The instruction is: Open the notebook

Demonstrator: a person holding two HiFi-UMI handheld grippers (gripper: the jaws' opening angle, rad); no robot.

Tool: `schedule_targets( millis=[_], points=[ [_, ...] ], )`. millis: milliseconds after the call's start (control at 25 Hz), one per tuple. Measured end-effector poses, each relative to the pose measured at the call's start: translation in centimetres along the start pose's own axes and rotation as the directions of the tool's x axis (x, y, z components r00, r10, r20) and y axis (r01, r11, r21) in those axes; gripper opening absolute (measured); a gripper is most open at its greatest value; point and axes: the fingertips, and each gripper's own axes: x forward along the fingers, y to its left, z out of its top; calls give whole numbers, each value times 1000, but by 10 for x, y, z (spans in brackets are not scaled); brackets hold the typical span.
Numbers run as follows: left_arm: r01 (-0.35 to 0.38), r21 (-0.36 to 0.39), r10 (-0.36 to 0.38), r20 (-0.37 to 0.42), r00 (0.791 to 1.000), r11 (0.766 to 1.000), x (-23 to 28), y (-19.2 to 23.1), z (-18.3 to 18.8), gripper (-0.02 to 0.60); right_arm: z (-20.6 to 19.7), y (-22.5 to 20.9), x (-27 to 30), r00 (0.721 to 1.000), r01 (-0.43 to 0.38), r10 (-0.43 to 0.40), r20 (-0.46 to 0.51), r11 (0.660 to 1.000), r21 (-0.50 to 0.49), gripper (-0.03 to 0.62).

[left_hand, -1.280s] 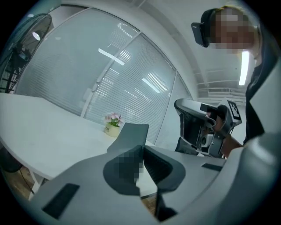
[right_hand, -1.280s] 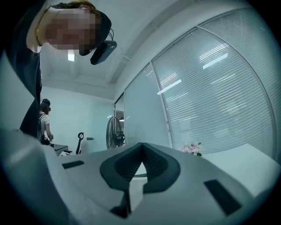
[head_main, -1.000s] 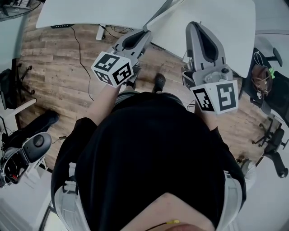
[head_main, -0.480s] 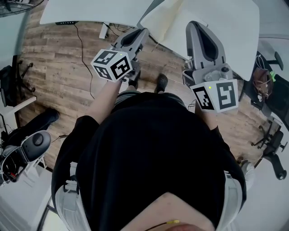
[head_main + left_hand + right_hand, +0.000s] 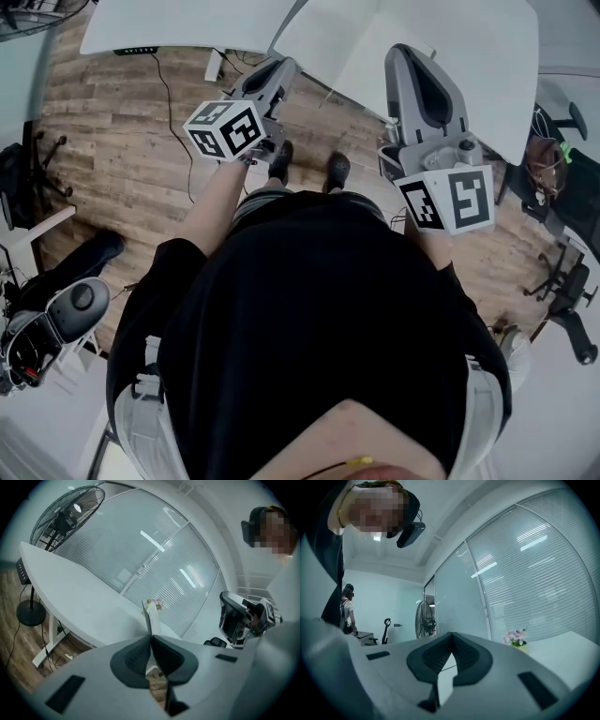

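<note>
The notebook (image 5: 323, 42) lies on the white table (image 5: 469, 47) at the top of the head view, its pale cover lifted at a slant. My left gripper (image 5: 283, 66) reaches to the cover's near edge. In the left gripper view the jaws (image 5: 151, 637) are pressed together on a thin sheet edge (image 5: 148, 613) that rises straight out of them. My right gripper (image 5: 405, 54) points over the table just right of the notebook. In its own view the right gripper (image 5: 451, 636) has its tips touching and I see nothing clamped there.
A standing fan (image 5: 65, 515) is beyond the table's far left end, and a small pot of pink flowers (image 5: 515, 637) sits on the table. Cables (image 5: 169, 103) trail over the wooden floor. Office chairs (image 5: 562, 291) stand at the right, a dark machine (image 5: 66, 309) at the left.
My left gripper has shifted left and a little down, and the lifted sheet has swung left with it. The right gripper has hardly moved.
</note>
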Motion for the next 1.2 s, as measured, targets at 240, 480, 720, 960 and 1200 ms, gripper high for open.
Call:
schedule_targets(
  millis=[240,480,720,960,1200],
  points=[
    [-14,-40,13,-24,1000,999,2,21,-10,29,-6,3,4,1000,8,-8,-15,1000,-2,5],
    [-7,-56,4,-54,999,998,2,35,-19,31,-14,8,12,999,21,-21,-26,1000,0,5],
    [23,-87,-31,-98,995,996,2,49,-29,32,-29,15,22,998,42,-42,-47,999,1,5],
    [53,-137,-71,-125,990,989,0,61,-32,35,-38,24,33,996,70,-70,-62,998,-1,5],
    [92,-195,-121,-140,983,977,1,59,-36,37,-40,28,34,994,92,-92,-60,996,0,5]
  ],
)
